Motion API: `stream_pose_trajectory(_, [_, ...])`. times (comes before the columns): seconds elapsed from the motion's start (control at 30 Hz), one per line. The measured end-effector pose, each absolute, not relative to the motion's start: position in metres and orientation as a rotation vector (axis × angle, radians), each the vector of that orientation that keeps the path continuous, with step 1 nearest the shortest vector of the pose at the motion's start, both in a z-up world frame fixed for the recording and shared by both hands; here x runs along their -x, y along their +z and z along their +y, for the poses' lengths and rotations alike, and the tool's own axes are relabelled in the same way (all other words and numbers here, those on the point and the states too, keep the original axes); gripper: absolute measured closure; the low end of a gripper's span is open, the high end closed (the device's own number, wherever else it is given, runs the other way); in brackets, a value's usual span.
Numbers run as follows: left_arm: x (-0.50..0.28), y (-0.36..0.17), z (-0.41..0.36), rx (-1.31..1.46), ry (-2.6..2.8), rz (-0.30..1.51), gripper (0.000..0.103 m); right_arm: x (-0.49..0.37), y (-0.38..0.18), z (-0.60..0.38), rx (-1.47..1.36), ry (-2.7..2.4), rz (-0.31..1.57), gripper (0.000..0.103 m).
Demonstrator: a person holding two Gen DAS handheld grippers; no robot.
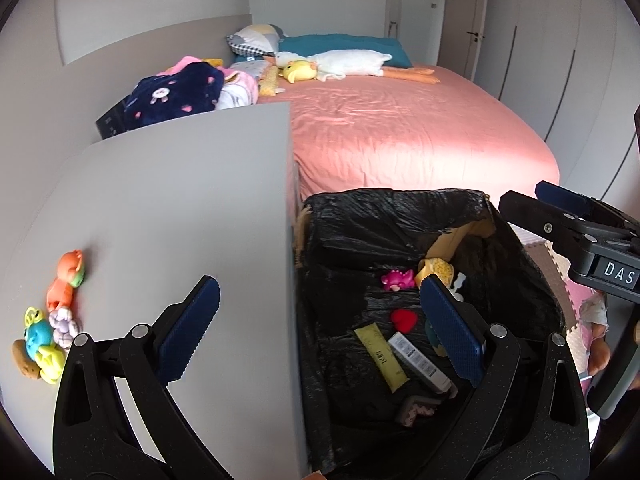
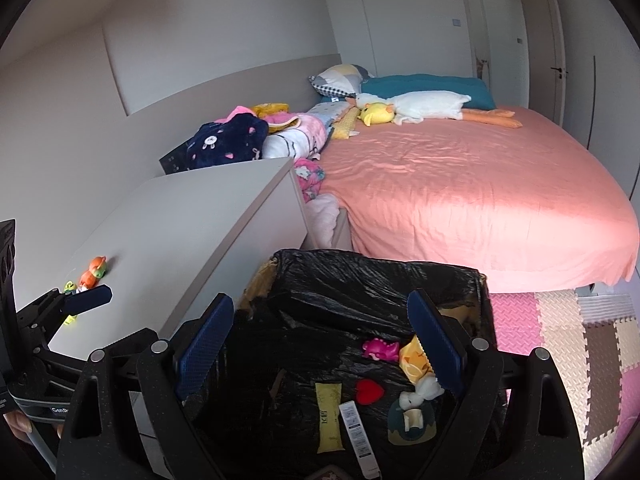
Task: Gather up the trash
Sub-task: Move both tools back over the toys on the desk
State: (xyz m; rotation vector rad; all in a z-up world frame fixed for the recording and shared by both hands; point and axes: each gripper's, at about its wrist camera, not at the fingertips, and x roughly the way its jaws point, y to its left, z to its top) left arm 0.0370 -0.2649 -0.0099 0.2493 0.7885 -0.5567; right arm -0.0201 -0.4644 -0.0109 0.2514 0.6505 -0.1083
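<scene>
Both tongs (image 1: 320,328) (image 2: 324,344) tilted downward, jaws wide, empty, above bin (image 2: 360,272)

Soft daylight fills both views, brightest in a pale band across the pink bedsheet (image 1: 400,136), where the folds gleam. The black bin liner (image 2: 360,292) swallows detail and glints faintly. Both fisheye pictures bend walls and darken to black at the corners. Small toys (image 1: 52,320) on the tabletop (image 1: 168,208) look slightly smeared.
</scene>
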Motion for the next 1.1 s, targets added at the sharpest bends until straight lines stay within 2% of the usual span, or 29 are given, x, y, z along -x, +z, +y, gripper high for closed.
stream_pose_trajectory(1.1, [-0.062,-0.003,-0.102,-0.076,-0.248,0.8,0.006,-0.048,-0.008,-0.326,-0.175,0.164,0.696,0.014])
